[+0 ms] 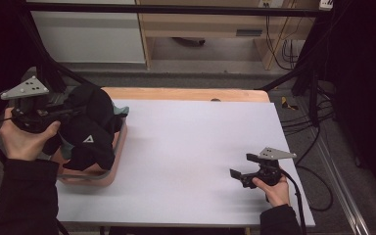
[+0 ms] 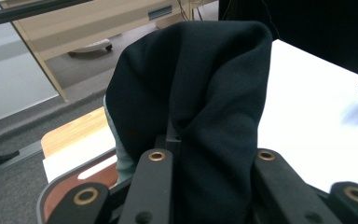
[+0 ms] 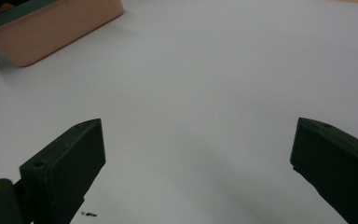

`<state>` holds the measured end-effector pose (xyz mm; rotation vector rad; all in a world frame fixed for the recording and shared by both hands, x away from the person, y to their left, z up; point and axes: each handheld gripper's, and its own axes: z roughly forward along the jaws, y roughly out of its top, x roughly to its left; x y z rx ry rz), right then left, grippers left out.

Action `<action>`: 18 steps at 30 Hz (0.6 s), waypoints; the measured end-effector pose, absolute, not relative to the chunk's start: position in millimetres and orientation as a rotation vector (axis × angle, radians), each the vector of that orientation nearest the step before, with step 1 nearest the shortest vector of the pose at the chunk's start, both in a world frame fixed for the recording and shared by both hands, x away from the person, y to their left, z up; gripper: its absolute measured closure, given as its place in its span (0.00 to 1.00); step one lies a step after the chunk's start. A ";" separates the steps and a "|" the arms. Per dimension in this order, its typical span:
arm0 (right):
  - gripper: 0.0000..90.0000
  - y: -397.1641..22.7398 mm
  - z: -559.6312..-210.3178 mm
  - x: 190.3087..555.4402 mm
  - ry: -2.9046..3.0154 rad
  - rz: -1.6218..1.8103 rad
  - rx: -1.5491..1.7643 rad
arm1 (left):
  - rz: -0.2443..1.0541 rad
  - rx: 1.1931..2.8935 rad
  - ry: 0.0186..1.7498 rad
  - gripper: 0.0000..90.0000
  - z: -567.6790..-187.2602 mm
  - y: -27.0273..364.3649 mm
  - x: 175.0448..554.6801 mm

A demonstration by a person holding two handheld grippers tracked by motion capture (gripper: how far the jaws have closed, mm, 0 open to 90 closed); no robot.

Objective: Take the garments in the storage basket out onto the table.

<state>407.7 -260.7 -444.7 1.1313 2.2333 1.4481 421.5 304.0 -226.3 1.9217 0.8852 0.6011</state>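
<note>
Between the left gripper's [image 1: 54, 110] jaws a fold of black garment [image 2: 200, 93] is clamped, hiding the jaw tips. It is dark, ribbed cloth with a white triangle mark, bunched over the pink basket [image 1: 112, 169] at the table's left edge. Well apart, the right gripper [image 1: 240, 171] rests with jaws spread, holding nothing.

Left tongs [image 1: 71, 113] raised at the left edge of the high view, held in left hand [image 1: 23, 139], jaws clamped shut on dark cloth [image 2: 200, 93]. Right tongs [image 1: 240, 172] low at the near right, gripped by right hand [image 1: 276, 188], jaws spread wide with nothing between.
</note>
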 end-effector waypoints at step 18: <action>0.04 -260.7 -444.6 407.6 2.235 1.449 1.129 | 0.584 1.916 0.817 0.85 -214.9 280.1 422.1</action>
